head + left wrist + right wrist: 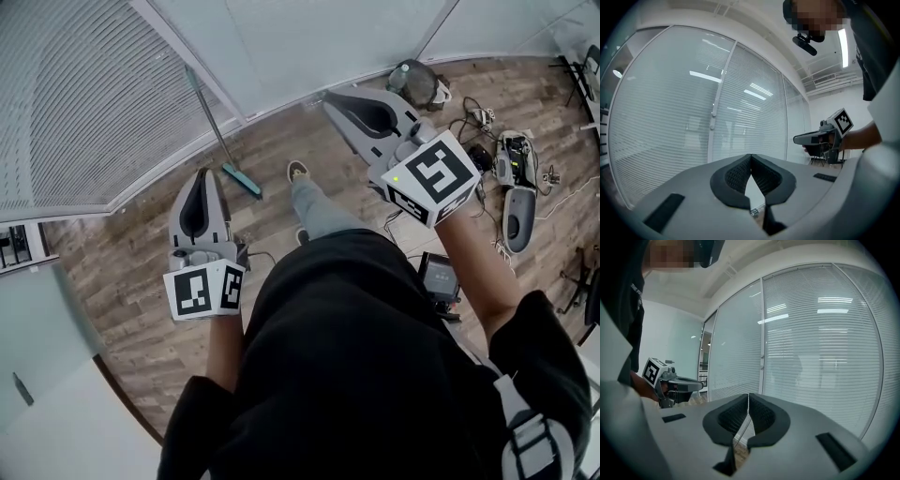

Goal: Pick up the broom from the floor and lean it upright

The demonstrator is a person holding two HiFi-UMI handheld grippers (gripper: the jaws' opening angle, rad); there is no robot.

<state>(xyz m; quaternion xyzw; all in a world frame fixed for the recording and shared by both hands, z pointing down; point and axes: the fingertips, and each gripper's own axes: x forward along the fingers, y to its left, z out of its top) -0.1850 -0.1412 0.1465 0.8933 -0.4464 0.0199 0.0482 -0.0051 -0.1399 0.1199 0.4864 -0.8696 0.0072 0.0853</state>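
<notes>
The broom (214,122) leans upright against the glass wall with its thin grey handle tilted, and its teal head (243,179) rests on the wood floor. My left gripper (201,174) hangs shut and empty just left of the broom head, clear of it. My right gripper (330,97) is also shut and empty, held higher to the right of the broom. In the left gripper view the jaws (751,157) meet with nothing between them, and the right gripper (808,138) shows beyond. The right gripper view shows shut jaws (748,395) and the left gripper (689,385).
Glass walls with blinds (84,103) run along the left and back and meet in a corner. Cables and grey devices (514,178) lie on the floor at right, a dark bag (418,84) by the wall, a black box (438,275) near my legs. My shoe (298,171) stands beside the broom head.
</notes>
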